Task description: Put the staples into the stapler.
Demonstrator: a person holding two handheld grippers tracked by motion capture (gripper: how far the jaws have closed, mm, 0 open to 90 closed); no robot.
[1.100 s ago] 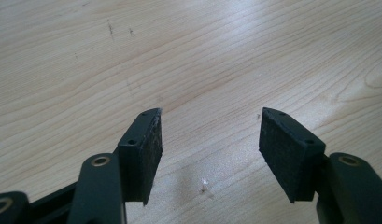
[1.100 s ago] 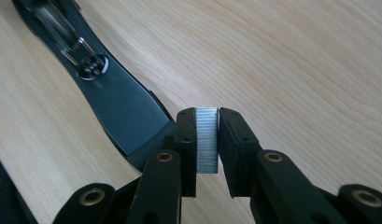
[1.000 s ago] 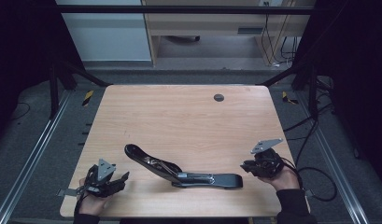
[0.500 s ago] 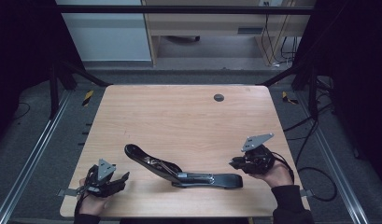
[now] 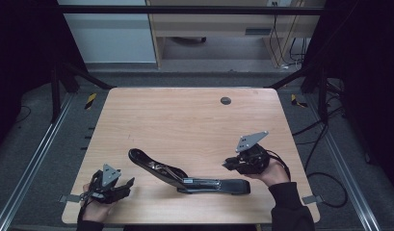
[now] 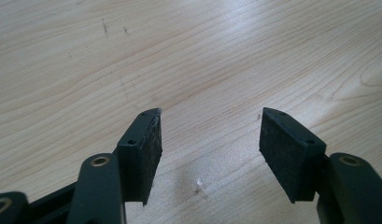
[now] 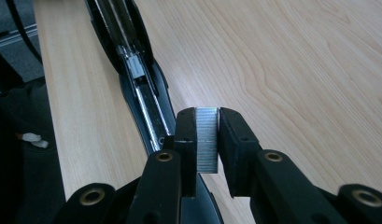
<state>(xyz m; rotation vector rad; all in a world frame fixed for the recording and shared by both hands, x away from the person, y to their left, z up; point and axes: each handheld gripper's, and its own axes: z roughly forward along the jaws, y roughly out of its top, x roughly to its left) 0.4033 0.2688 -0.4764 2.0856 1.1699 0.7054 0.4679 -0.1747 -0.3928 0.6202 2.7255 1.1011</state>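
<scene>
A black stapler lies swung open on the wooden table near its front edge, with its metal staple channel facing up. My right gripper hovers just above and right of the stapler's flat base end, shut on a silver strip of staples held upright between its pads. In the right gripper view the open stapler runs away from the jaws to the upper left. My left gripper rests at the front left corner, left of the stapler and apart from it. Its jaws stand open over bare wood.
A small dark round grommet sits in the table's far right part. Cables trail off the table's right side. Black frame posts stand at the back corners, and a cabinet stands beyond the table.
My right gripper, with the staple strip in it, has moved left and a little up, closer to the stapler's base end. The left gripper and the stapler have stayed put.
</scene>
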